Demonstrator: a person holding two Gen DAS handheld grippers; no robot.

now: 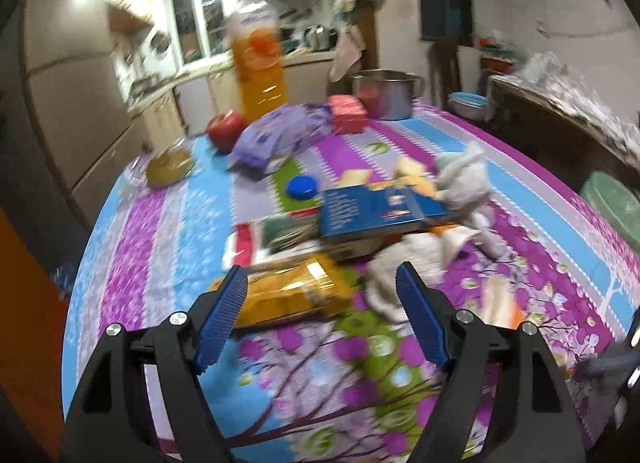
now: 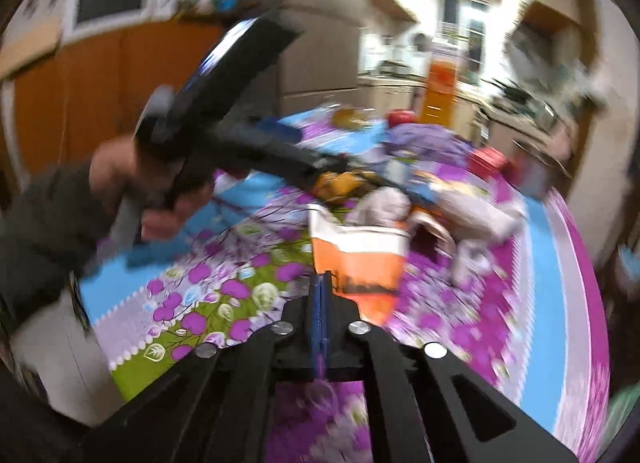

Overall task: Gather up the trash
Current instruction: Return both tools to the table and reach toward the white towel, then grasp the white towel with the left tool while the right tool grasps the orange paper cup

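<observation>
The left gripper [image 1: 320, 283] hangs over the table's flowered cloth [image 1: 160, 247] with its blue-padded fingers [image 1: 222, 313] spread wide and nothing between them. Just beyond the tips lies a yellow snack wrapper [image 1: 288, 295], flat on the cloth, its long axis running roughly across the gripper's line, one end toward the left finger and the other toward a crumpled white tissue [image 1: 404, 267] beside the right finger. Farther back a blue box [image 1: 380, 209] rests slantwise on a pile of papers, with a blue bottle cap [image 1: 302, 187] just beside it, then a purple packet [image 1: 280, 135], a red apple [image 1: 226, 129], an orange juice bottle [image 1: 260, 63] and a steel pot [image 1: 386, 93]. The right gripper [image 2: 322, 283] has its fingers pressed together, pinching the near left edge of an orange-and-white wrapper [image 2: 360, 259]; it stands lifted off the cloth, its long axis pointing up and away from the gripper. The right view is badly blurred, so the wrapper's print is unreadable.
</observation>
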